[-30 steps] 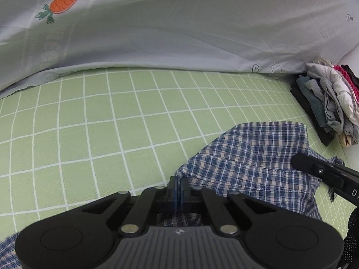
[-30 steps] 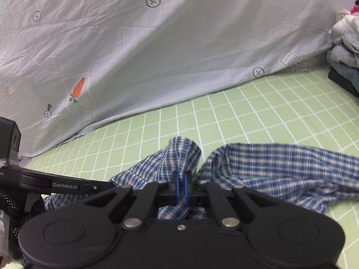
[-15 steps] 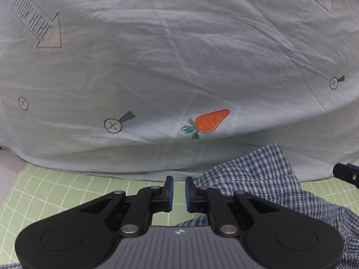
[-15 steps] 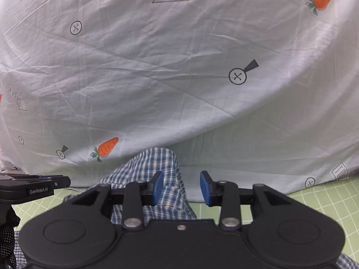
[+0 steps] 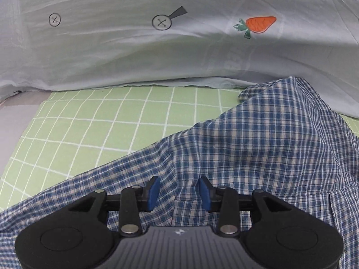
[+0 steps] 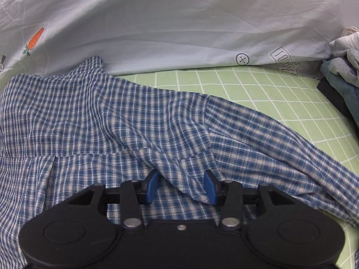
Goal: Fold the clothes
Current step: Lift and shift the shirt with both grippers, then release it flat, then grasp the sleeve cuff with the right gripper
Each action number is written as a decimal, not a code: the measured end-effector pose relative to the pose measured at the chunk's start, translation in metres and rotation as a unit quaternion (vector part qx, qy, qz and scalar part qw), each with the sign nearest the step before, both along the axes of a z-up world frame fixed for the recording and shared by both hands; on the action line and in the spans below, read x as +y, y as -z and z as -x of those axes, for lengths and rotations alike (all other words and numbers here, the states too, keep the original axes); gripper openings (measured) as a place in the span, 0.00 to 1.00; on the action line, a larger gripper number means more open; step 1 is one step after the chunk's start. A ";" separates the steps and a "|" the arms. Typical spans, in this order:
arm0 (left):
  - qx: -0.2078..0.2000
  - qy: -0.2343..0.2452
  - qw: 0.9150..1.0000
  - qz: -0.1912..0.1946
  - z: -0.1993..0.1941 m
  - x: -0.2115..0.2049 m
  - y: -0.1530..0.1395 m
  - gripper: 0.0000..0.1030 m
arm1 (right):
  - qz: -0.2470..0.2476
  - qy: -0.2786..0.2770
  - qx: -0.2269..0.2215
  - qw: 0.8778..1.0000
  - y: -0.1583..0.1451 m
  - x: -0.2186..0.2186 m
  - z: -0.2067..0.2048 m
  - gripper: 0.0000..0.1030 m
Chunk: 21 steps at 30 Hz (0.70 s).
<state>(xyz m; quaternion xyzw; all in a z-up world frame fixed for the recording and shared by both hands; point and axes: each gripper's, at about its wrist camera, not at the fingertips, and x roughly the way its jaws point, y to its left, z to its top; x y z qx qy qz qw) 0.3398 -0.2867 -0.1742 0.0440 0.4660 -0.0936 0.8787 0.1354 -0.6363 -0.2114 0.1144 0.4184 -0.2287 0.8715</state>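
A blue-and-white plaid shirt [image 5: 258, 148] lies spread and rumpled on the green checked bedsheet [image 5: 107, 121]. Its collar end points toward the back and one sleeve [image 6: 280, 139] stretches out to the right. My left gripper [image 5: 179, 194] hovers just over the shirt and its jaws are opening. A low ridge of cloth runs between its blue pads [image 5: 153, 192], which do not press on it. My right gripper [image 6: 181, 187] is also opening, over the shirt [image 6: 94, 116] near the sleeve seam. A loose fold of fabric lies between its pads [image 6: 209, 188], unpinched.
A pale grey cover printed with carrots [image 5: 260, 24] and cross marks rises along the back [image 6: 179, 22]. A pile of folded clothes [image 6: 341, 78] sits at the far right. At the far left the green sheet ends on a grey strip [image 5: 13, 121].
Both grippers were shut on the shirt a second ago and have since opened and let it go. Both views swung up to the grey cover, then down onto the spread shirt.
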 end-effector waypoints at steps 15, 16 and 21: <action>0.054 0.086 0.995 0.021 0.155 -0.013 -0.019 0.70 | 0.018 0.156 0.005 0.988 -0.041 0.004 0.147 0.76; 0.062 0.097 0.993 0.023 0.172 -0.015 -0.016 0.71 | 0.026 0.165 0.007 0.986 -0.043 0.006 0.159 0.76; 0.095 0.131 0.987 0.015 0.238 -0.032 0.000 0.77 | 0.033 0.177 0.012 0.984 -0.042 0.008 0.209 0.76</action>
